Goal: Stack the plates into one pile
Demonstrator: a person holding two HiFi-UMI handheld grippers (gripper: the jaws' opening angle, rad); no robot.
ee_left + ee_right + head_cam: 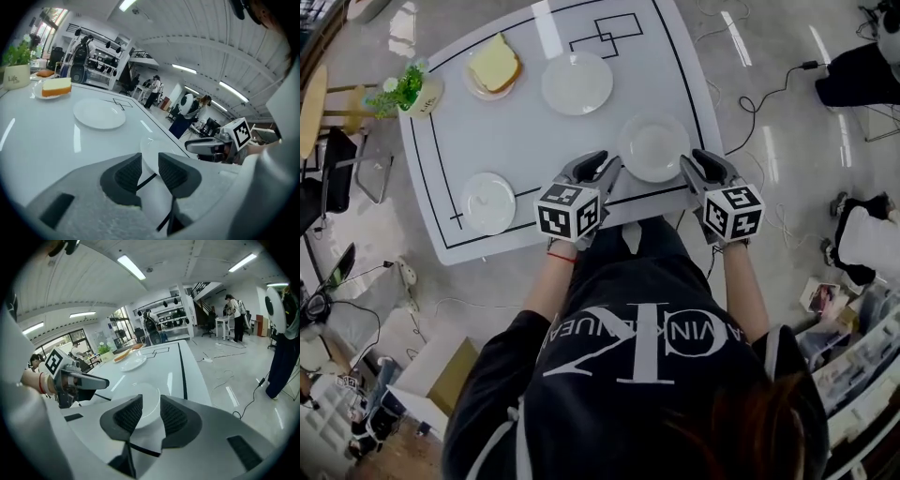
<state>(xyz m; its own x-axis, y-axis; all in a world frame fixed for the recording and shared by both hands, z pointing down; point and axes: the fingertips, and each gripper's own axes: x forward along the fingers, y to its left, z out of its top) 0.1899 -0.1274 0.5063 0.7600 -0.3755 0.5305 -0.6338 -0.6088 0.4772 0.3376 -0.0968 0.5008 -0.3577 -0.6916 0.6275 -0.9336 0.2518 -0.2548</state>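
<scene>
At the near edge of the white table (525, 141), the nearest plate (653, 147) lies flat between the 2 grippers, with its rim just ahead of each. The left gripper (150, 159) is held with its jaws apart and nothing pressed between the pads; only the plate's rim is seen through the gap. The right gripper (151, 401) is likewise spread and empty, aimed at the opposite side of the same rim. 3 more plates remain apart: 1 further back (577, 82), 1 at the near left (487, 202), and 1 at the far left (478, 91) loaded with a bread slice (494, 63). Trouble is judged most likely at the pickup: the rim is low and the tabletop glossy, so a jaw brought in too high could skate over the edge and shove the plate along. If only 1 side is caught, the plate could tip and slide towards the table's near edge. Being round, the plate has no long axis across the table; its hollow faces up and its axis of symmetry stands upright.
</scene>
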